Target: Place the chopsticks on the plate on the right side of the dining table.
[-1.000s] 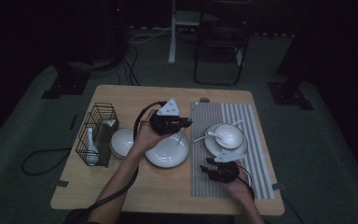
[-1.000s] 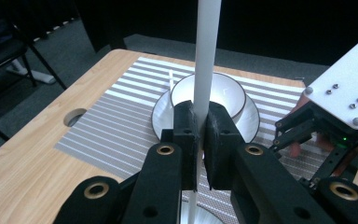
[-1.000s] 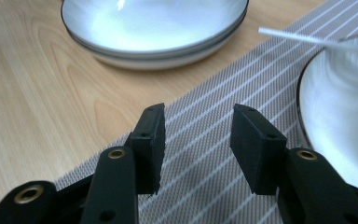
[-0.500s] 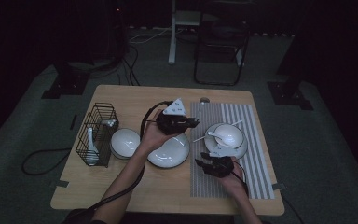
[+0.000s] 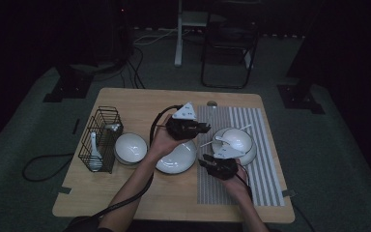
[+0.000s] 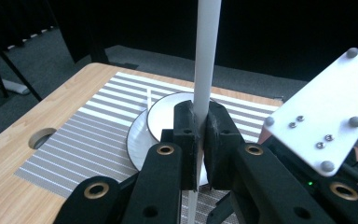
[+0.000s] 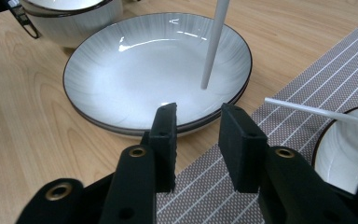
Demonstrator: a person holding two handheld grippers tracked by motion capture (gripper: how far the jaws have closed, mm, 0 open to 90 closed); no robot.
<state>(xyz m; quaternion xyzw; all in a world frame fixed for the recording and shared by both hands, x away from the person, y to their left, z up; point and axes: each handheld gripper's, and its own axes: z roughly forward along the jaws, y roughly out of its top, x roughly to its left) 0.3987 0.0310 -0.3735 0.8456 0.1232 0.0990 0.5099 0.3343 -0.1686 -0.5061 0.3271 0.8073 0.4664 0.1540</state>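
The bench [image 7: 23, 116] is showing pale wood grain with a matt finish. The wide plate [image 7: 135, 79] is gleaming like glazed ceramic, smooth and glossy. The striped mat [image 7: 307, 93] is looking woven and rough. The white stick [image 6: 205, 60] is looking like smooth plastic. The wire basket [image 5: 101, 140] is looking like black metal.

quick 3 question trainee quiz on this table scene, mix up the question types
1. True or false: the left gripper is shut on the thin white chopstick.
2. What lies on the striped grey placemat? A) wire basket B) white bowl on a plate C) cup
3. Fill in: the right gripper's fingers are ____ with nothing between them.

Key: 1 true; 2 B, the white bowl on a plate; 3 open.
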